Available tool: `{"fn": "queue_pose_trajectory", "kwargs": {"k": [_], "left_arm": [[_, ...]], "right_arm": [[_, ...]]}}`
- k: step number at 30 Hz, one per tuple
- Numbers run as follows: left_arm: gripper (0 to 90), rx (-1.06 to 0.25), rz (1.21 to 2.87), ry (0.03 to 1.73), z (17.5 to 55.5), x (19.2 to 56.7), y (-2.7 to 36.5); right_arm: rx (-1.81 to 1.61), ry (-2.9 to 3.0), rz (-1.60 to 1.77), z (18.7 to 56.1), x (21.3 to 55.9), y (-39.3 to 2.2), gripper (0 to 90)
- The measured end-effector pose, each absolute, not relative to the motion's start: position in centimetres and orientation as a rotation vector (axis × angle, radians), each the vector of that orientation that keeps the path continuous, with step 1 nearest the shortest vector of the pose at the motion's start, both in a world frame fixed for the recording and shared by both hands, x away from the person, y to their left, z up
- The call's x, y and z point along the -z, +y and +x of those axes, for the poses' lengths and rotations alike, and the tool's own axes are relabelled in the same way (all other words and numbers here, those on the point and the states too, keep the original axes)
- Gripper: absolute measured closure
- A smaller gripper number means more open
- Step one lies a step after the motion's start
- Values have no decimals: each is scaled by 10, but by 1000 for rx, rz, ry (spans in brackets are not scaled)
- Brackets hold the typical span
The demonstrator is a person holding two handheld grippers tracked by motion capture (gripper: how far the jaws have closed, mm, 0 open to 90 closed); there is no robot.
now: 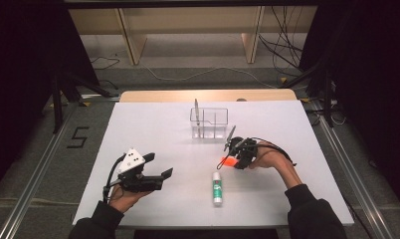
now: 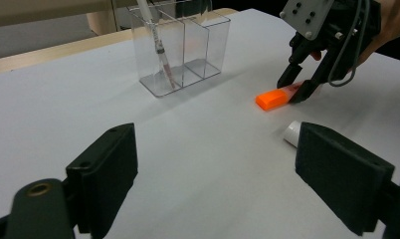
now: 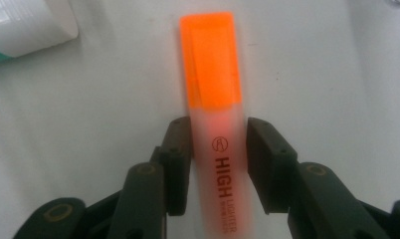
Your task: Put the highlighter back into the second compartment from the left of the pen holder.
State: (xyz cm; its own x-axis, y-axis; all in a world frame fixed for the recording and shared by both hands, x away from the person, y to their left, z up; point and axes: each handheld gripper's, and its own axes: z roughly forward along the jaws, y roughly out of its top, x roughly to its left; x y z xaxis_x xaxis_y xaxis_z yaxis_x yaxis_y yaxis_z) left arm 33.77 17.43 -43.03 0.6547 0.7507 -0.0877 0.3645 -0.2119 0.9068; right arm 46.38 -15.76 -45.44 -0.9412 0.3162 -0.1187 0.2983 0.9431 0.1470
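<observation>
1. High view shows one white desk [image 1: 153, 129] carrying one clear organiser [image 1: 209, 123], one orange highlighter [image 1: 228, 162] and one white glue stick [image 1: 217, 187]
2. One pen [image 1: 197, 115] stands in the organiser's left compartment; the organiser has three compartments in the left gripper view
3. One highlighter lies flat in front of the organiser, to its right, and the glue stick lies just beyond it, nearer the person
4. Right gripper [image 3: 219, 149] straddles the highlighter's pale barrel; its jaws stand narrow, just beside the barrel on each side, and I cannot tell if both pads press
5. Left gripper [image 2: 215, 164] sits well left of the organiser, nearer the person, its jaws wide with nothing between
</observation>
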Motion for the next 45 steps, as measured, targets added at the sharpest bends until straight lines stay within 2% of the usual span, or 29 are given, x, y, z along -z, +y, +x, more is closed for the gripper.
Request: {"fn": "queue_pose_trajectory", "kwargs": {"k": [13,45], "left_arm": [[165,-463,1819,892,338,430,175],[165,-473,1778,898,337,429,177]], "right_arm": [[-170,2917,379,459,447,-154,670],[-1101,2551,762,460,402,-171,670]]}}
